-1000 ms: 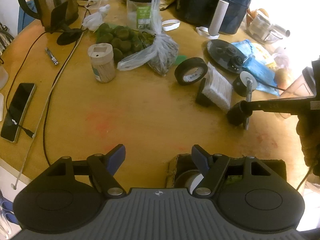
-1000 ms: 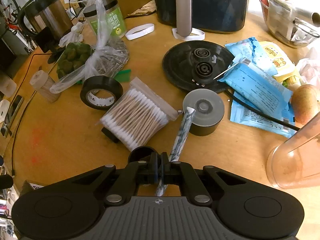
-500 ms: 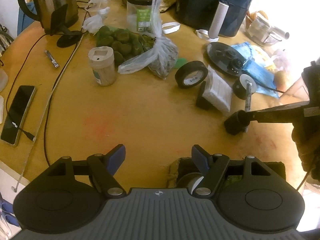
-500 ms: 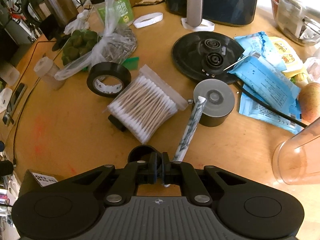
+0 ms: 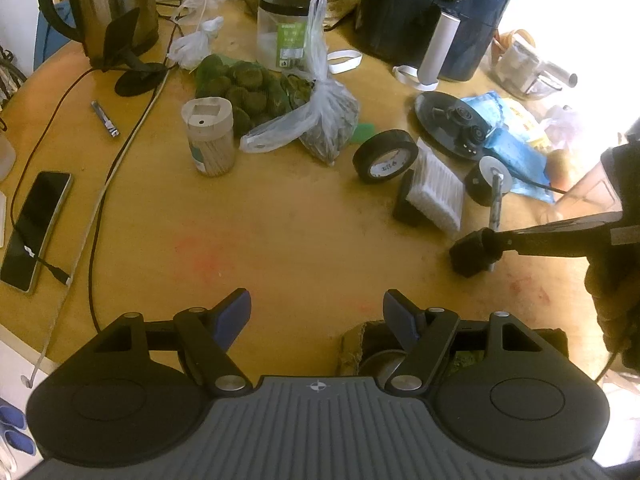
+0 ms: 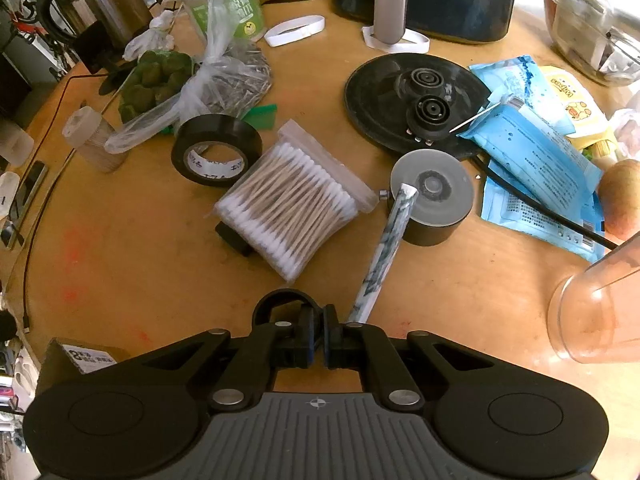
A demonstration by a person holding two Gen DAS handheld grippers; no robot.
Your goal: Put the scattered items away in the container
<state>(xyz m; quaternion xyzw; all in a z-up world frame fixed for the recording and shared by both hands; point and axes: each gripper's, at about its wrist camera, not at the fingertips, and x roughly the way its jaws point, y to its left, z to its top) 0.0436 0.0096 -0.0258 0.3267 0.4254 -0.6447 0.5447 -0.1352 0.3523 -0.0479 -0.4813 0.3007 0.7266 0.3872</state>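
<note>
Right tool [image 6: 316,338] tilted steeply down, jaws together.

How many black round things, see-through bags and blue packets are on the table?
Black round things: 3 (tape roll, kettle base, grey-topped puck)
See-through bags: 2 (seed bag, bag of green balls)
Blue packets: 2 (upper, lower)
Total: 7

1. Black tape roll [image 6: 216,156] lies flat on the tabletop [image 6: 140,264].
2. Clear cotton swab box [image 6: 292,206] rests tilted just beside it.
3. Marbled pen [image 6: 384,256] leans against a grey-topped black cylinder [image 6: 432,200].
4. Cardboard container [image 5: 354,346] sits at the near edge.
</note>
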